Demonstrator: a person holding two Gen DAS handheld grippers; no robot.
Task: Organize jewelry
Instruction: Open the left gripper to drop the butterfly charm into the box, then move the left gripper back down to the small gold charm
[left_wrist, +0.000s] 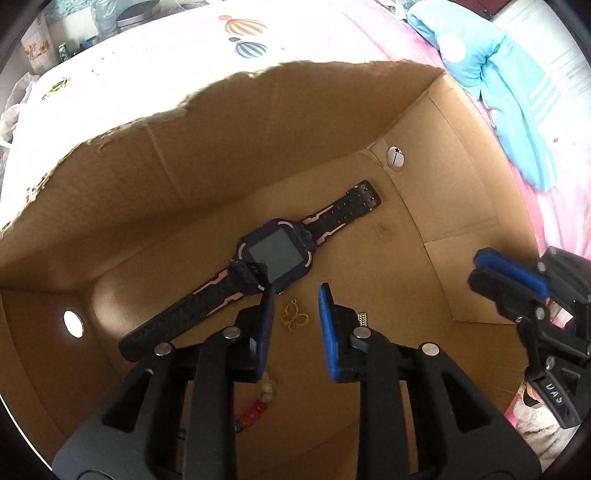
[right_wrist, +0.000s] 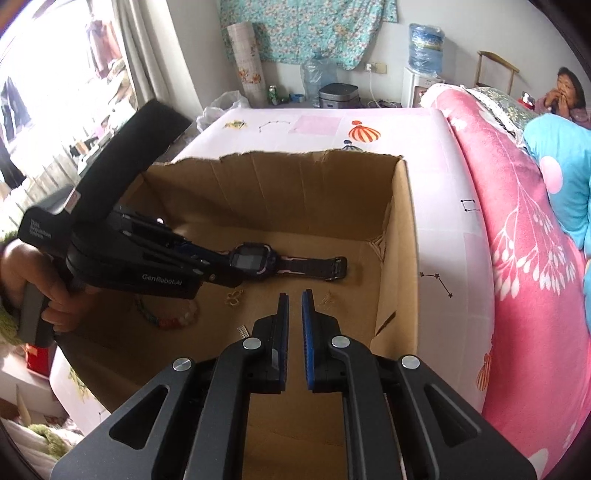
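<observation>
Everything here sits around one landmark, the open cardboard box on the bed. At its left edge a hand grips the handle of the left gripper, which dips steeply down into the box. Its blue pads stand a little apart with nothing pressed between them, and the gold butterfly charm lies on the box floor in the gap. Partly hidden under that gripper, toward the box's near left side, lies a beaded bracelet with red and pale beads. Further in, toward the middle of the box floor, a dark smartwatch with pink strap markings lies flat, its strap running diagonally toward the far wall. A small silver clip-like piece lies just right of the butterfly. Over the box's near side, right of the left gripper, hangs the right gripper, jaws drawn nearly together and holding nothing. Right of the box runs a pink floral blanket.
</observation>
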